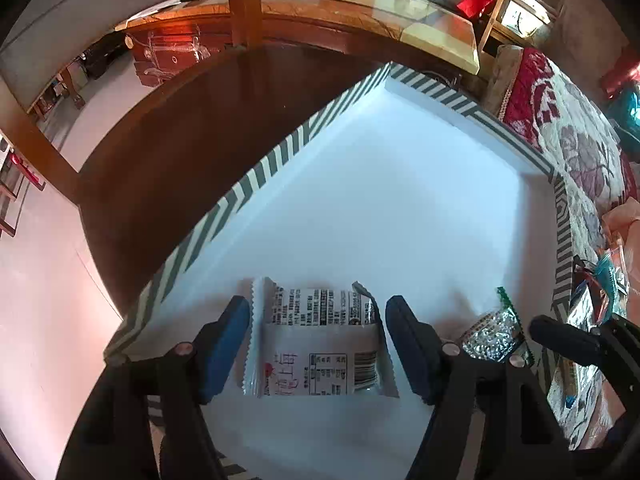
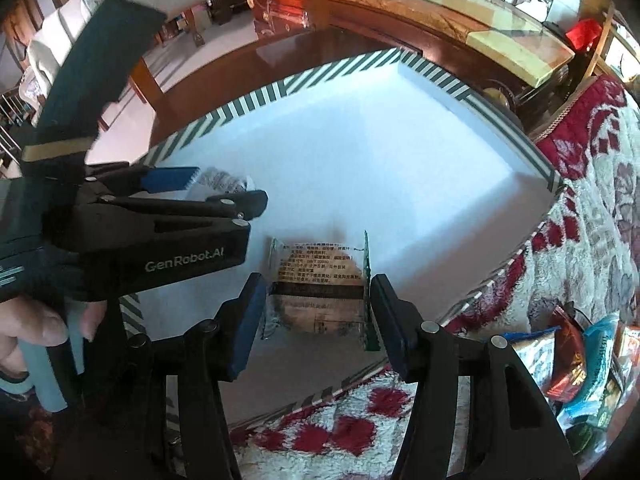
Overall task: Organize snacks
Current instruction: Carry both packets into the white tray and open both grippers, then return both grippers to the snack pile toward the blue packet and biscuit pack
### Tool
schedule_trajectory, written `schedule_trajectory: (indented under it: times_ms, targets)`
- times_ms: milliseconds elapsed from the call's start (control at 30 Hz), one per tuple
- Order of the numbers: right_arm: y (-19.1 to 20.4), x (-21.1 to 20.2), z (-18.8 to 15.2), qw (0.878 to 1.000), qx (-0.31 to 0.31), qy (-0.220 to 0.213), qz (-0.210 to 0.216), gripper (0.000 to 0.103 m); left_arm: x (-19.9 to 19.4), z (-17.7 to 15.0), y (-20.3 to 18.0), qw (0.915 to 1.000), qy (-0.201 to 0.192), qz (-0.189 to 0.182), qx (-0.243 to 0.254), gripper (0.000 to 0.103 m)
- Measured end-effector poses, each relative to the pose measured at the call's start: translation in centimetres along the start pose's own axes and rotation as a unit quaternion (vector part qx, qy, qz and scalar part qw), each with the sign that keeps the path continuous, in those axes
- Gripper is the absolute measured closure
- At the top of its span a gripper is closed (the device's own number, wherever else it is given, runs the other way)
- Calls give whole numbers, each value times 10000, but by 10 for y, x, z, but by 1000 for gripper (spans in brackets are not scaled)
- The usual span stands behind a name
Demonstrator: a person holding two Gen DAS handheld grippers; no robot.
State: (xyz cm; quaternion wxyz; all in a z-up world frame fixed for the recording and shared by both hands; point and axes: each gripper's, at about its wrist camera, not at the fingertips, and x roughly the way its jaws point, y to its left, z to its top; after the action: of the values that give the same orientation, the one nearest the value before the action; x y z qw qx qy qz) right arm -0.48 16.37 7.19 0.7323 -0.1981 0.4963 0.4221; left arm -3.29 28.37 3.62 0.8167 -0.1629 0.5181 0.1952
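Both snacks lie inside the striped-rim tray [image 1: 256,176] near its near edge: the white packet [image 1: 316,344] between the left gripper [image 1: 316,354]'s open fingers, the clear cracker packet [image 2: 320,292] between the right gripper [image 2: 318,322]'s open fingers, neither pressed.

A white snack packet [image 1: 316,340] lies flat, printed back up, between the left gripper [image 1: 318,344] fingers. A clear packet [image 2: 318,292] holding a round brown biscuit (green-edged seam) lies flat between the right gripper [image 2: 318,312] fingers, both inside the striped-rimmed white tray [image 1: 256,176].

right tool [image 2: 318,316] open astride cracker packet [image 2: 318,286], striped tray [image 2: 248,102]
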Motion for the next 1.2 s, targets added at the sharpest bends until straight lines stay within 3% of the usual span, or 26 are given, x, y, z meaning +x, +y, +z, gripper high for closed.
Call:
schedule_trajectory:
  times_ms: [100, 300, 700, 1200]
  targets:
    - [-5, -13, -5, 9998, 114, -160, -2, 49, -8, -1, -3, 10000, -98, -13, 15, 20]
    - [-21, -42, -28, 9982, 401, -449, -72, 49, -32, -3, -22, 9988, -438, -59, 232, 12]
    - [-79, -79, -82, 9887, 1276, -718, -336, 49, -57, -19, -88, 9934, -634, -442, 848, 12]
    - [-126, -103, -151, 9773, 1902, -693, -631, 45, -64, -49, -157, 9840, -588, -652, 1547, 12]
